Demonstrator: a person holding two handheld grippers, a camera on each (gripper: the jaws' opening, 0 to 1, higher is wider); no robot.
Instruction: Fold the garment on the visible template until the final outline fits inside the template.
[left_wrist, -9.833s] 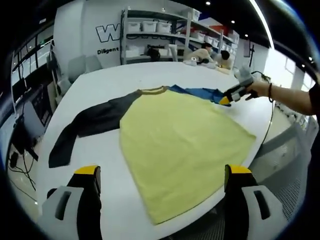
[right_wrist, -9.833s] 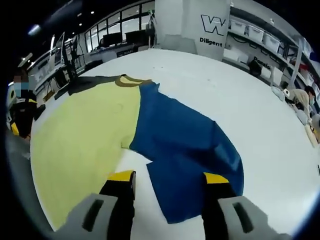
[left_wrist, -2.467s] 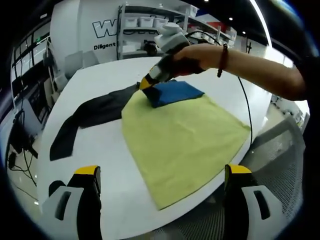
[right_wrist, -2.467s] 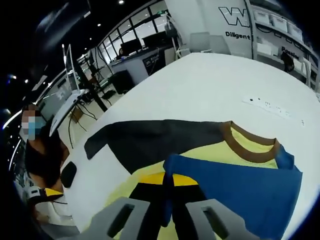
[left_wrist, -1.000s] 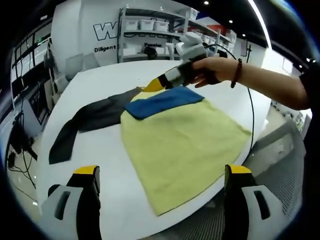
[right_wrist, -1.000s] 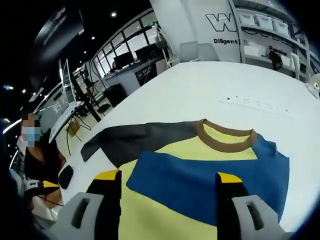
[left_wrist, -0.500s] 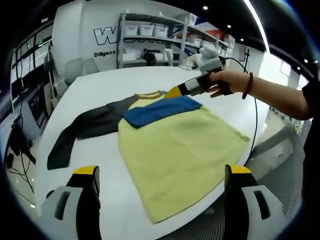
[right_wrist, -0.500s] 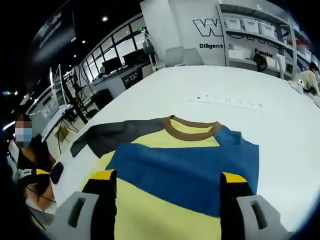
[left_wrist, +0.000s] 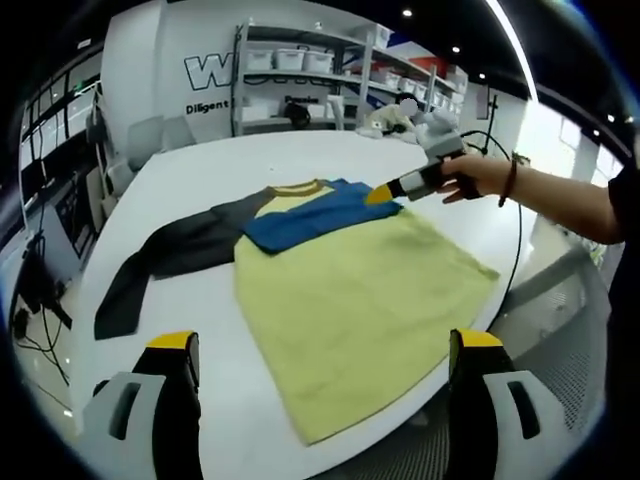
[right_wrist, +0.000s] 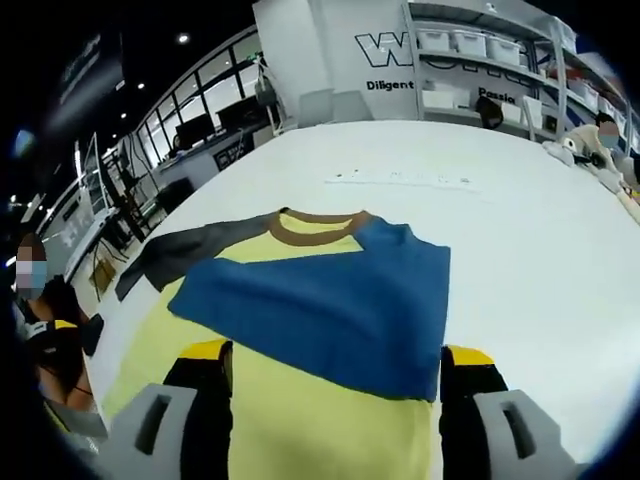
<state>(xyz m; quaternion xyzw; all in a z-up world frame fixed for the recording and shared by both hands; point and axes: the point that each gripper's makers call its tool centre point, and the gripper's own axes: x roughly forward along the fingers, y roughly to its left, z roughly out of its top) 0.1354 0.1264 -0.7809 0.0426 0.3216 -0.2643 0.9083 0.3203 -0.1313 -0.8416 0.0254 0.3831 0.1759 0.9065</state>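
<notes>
White table (left_wrist: 200, 170), yellow shirt (left_wrist: 350, 290) with blue sleeve (right_wrist: 320, 310) folded across, both claws spread, holding nothing.

Bare white table (left_wrist: 210, 165) lies open around the garment (left_wrist: 350, 290); nothing blocks access.

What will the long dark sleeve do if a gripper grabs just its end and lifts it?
The dark sleeve would probably droop and bend, since it lies limp and flat on the white table. It looks thin, so likely light. It might tug the yellow shirt along, because it joins it at the shoulder.
</notes>
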